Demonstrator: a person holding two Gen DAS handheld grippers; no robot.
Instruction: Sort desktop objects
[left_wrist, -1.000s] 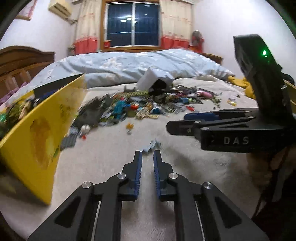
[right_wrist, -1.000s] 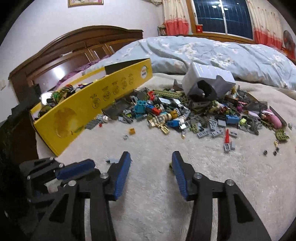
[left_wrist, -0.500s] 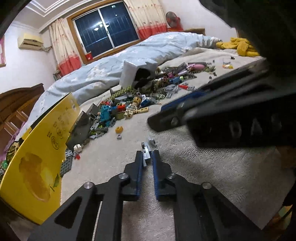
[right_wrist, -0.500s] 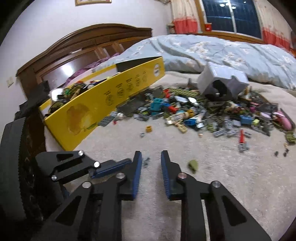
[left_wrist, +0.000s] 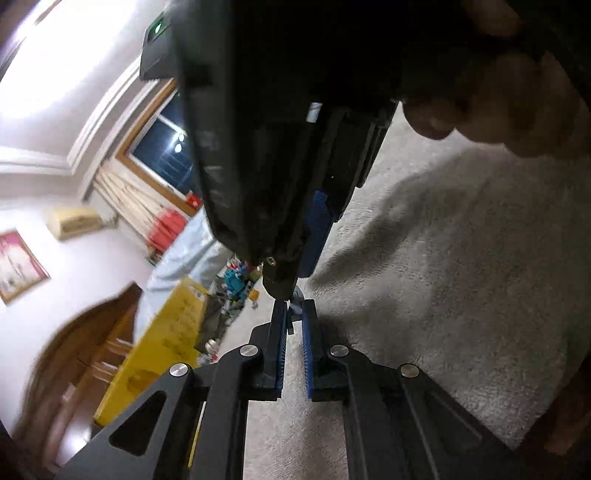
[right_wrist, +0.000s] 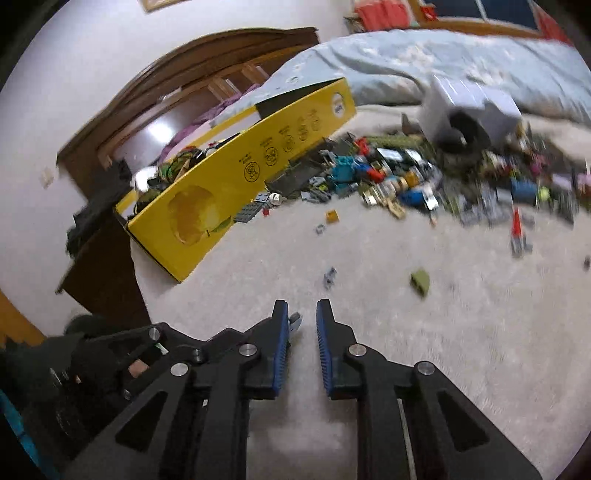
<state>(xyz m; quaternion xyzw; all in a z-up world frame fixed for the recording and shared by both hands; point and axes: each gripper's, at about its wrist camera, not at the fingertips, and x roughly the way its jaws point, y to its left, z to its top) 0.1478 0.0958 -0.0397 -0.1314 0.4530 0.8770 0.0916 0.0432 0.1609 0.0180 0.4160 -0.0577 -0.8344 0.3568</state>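
The left gripper (left_wrist: 293, 314) has its fingers (left_wrist: 277, 347) pinching a small grey brick piece (left_wrist: 294, 309) at the tips; the jaws have just been closing on it. In the left wrist view the scene is rolled, and the body of the right gripper (left_wrist: 280, 140) fills the 12 o'clock area directly above the pinched piece, with its blue pad close to the left fingertips. A hand (left_wrist: 491, 92) grips that device at 2 o'clock.

In the right wrist view, the right gripper (right_wrist: 302, 317) has its fingers (right_wrist: 325, 347) drawn close with a narrow gap between them; the jaws have just been closing. The grey piece shows just beside the left-hand pad at the tips, and contact cannot be told.

The beige blanket (right_wrist: 443, 350) carries the loose items. An olive brick (right_wrist: 421, 282) lies at 2 o'clock from the right fingertips. The brick pile (right_wrist: 424, 181) lies at 1 o'clock, beside a white box (right_wrist: 469, 110). The yellow box (right_wrist: 236, 184) stands at 11 o'clock.
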